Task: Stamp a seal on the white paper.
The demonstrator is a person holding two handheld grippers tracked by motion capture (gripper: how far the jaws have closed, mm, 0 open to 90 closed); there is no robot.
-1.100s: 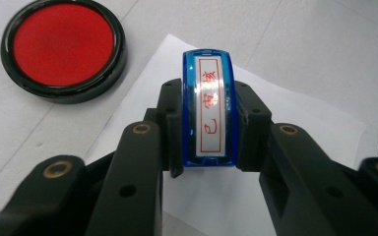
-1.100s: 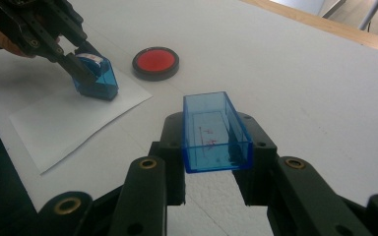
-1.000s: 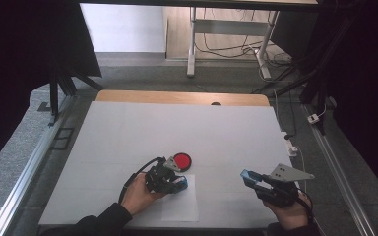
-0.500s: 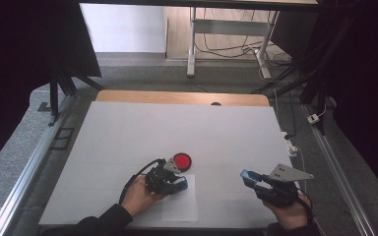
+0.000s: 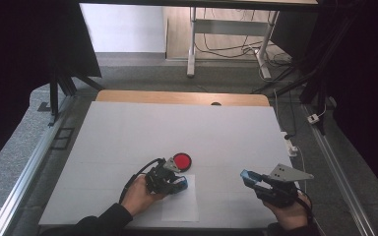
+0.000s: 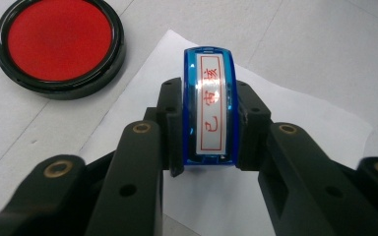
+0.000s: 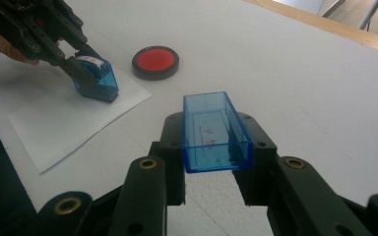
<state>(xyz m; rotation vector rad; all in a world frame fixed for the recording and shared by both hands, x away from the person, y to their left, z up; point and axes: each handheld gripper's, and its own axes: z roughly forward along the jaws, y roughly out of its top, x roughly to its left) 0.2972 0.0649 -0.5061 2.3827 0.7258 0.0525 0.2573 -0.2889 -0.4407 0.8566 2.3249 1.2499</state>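
My left gripper (image 6: 209,129) is shut on a blue stamp (image 6: 208,105) with a white label bearing red characters. It holds the stamp down on a white paper sheet (image 6: 295,123), also seen from above as the stamp (image 5: 181,183) on the sheet (image 5: 181,206). A round red ink pad (image 6: 60,45) in a black case lies just beyond the sheet's corner, ink pad (image 5: 182,161). My right gripper (image 7: 210,142) is shut on the stamp's clear blue cap (image 7: 213,132), held above the table to the right, cap (image 5: 249,176). The right gripper view shows the stamp (image 7: 96,79) farther off.
A white table top (image 5: 187,128) with a wooden strip along its far edge (image 5: 177,97). Metal rails run along both sides. Cables and a white plug (image 5: 315,118) lie on the floor at the right. Dark curtains stand at left and right.
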